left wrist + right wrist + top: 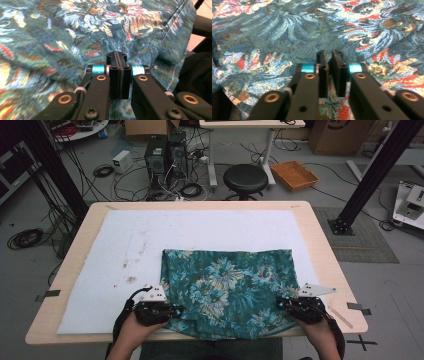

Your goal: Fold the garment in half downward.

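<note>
- High view: a floral cloth [227, 290] lies folded on the white mat [125, 250] that covers the worktop [325, 255], at the near middle, with its near edge hanging a little over the worktop's front.
- The left tool [172, 311] sits at the cloth's near left corner and the right tool [282, 304] at its near right corner, each held in a hand [134, 332] that comes in from below. Both touch the cloth's edge.
- Behind the worktop stand a black stool [245, 179], a computer tower [156, 155] among loose cables, and an orange basket [294, 174] on the floor.
- Left gripper view: the left tool [117, 56] has its jaws pressed flat together, with no gap to be seen between them. The cloth [75, 37] lies right under and ahead of the tips; whether a thin bit of fabric is caught between the pads I can't tell. The cloth's hemmed edge runs down the right of this view, next to something dark.
- Right gripper view: the right tool [329, 56] has its jaws almost together, a narrow slit still showing between them. The cloth [287, 32] spreads out beneath and beyond the tips, bunched into soft folds at the right. Whether the pads pinch any fabric I can't make out.
</note>
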